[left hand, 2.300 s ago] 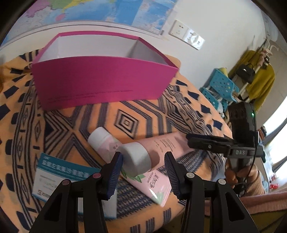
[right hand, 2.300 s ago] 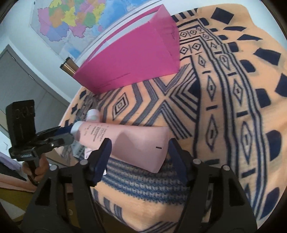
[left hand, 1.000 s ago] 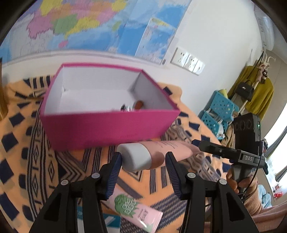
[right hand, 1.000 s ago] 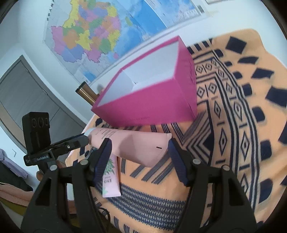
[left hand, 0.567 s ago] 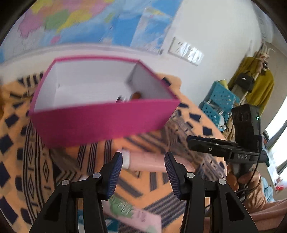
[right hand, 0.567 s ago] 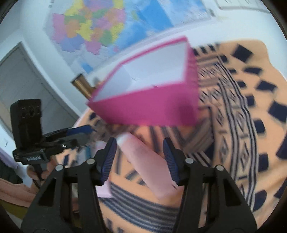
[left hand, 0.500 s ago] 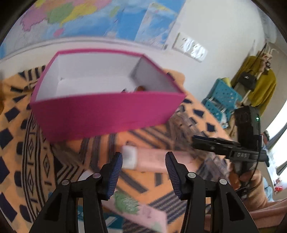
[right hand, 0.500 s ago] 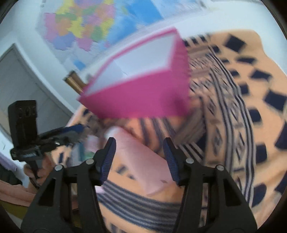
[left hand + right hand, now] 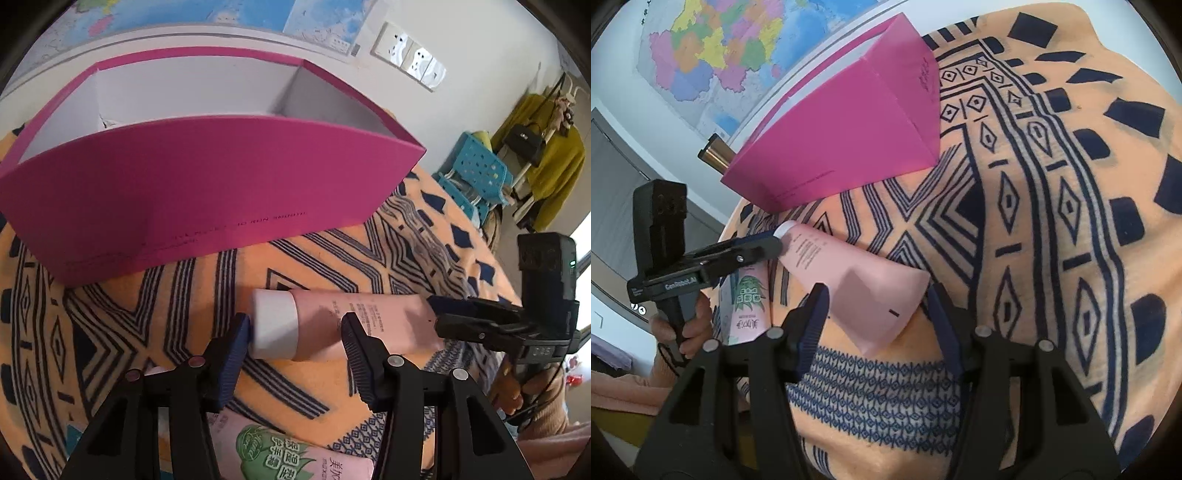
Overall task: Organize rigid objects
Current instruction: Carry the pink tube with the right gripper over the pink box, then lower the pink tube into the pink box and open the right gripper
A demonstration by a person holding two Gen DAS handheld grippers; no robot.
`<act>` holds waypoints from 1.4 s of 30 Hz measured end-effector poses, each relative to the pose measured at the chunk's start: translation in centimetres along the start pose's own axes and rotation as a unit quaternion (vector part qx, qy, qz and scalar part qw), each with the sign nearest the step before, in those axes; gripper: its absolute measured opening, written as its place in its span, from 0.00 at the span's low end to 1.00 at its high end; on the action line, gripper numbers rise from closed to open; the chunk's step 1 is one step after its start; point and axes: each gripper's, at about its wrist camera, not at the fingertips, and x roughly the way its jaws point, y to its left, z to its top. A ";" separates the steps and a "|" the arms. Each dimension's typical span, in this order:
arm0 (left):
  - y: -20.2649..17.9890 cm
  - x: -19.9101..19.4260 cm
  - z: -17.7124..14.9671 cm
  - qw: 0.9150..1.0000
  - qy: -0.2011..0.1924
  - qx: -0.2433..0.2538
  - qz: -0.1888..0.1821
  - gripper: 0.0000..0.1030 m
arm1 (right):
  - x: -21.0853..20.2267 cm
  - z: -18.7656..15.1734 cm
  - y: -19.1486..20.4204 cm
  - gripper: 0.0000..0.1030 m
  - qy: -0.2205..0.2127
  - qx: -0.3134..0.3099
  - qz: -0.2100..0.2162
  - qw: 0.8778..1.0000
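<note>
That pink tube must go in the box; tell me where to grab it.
Grip the pink tube at its white cap, the rigid round end. It lies flat between the open left gripper fingers; close across it from above, approaching from the near side.

I see pink tube (image 9: 354,325) with white cap, lying flat on blanket, just in front of open pink box (image 9: 207,184). Second pink tube (image 9: 291,458), green label, lies nearer me.
</note>
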 end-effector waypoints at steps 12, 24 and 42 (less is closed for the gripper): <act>-0.8 -1.8 0.4 1.000 -0.021 -0.014 -0.001 0.56 | -1.1 1.0 1.5 0.62 -0.034 -0.011 -0.012 0.999; -1.6 -8.5 3.3 0.993 -0.116 -0.009 0.013 0.56 | -3.8 5.7 6.2 0.62 -0.090 -0.091 -0.014 0.992; 0.4 -8.9 8.3 0.988 -0.150 -0.023 0.036 0.56 | -2.6 12.3 8.2 0.62 -0.107 -0.139 -0.021 0.984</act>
